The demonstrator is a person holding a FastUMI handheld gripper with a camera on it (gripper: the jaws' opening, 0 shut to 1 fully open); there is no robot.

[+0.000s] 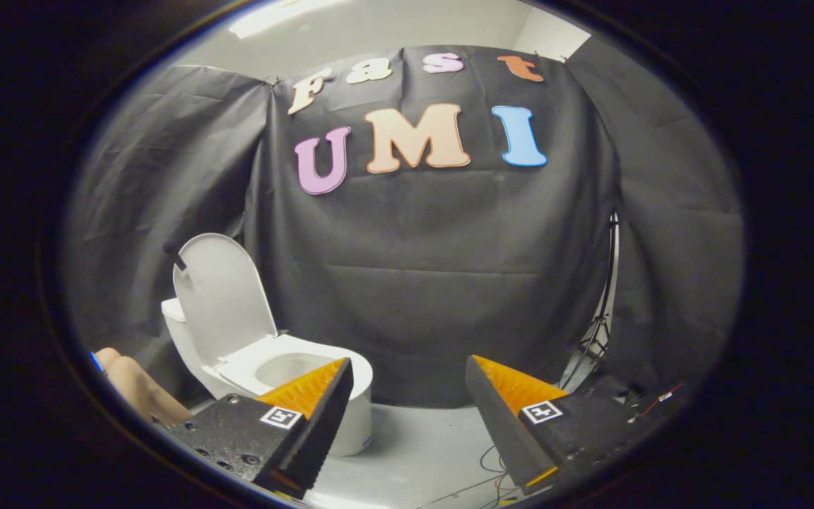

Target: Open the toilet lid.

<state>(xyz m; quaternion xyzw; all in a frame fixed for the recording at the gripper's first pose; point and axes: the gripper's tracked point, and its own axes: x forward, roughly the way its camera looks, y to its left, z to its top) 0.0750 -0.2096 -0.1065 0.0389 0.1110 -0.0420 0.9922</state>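
Black cloth forms the booth wall [435, 283], hanging in creased panels behind everything; a pale ceiling shows above its top edge. White floor [421, 445] carries the scene, and its near part is cut off by the gripper's fingers.

Toilet [266, 367]: white, standing on the floor close to the cloth wall, ahead of and beyond one finger. Its bowl opening is visible, but the front of the rim and part of the base are hidden behind that fingertip. The cistern is largely concealed by the raised lid; only a small white corner shows beside it.

Toilet lid [220, 297]: raised, standing upright and leaning slightly back toward the cloth. A small dark item sits at its upper edge; it is too small to identify.

Gripper [407, 371]: fingers spread well apart, nothing between them, touching neither the toilet nor the lid. Each finger body carries a square marker.

Stand [601, 311]: thin dark legs and an upright pole against the cloth on the side opposite the toilet, partly hidden in a fold.

Loose wires [492, 466]: lying on the floor beside the far finger, their ends cut off from sight.

Person's hand [138, 385]: partly visible low beside the toilet's base, mostly cut off.
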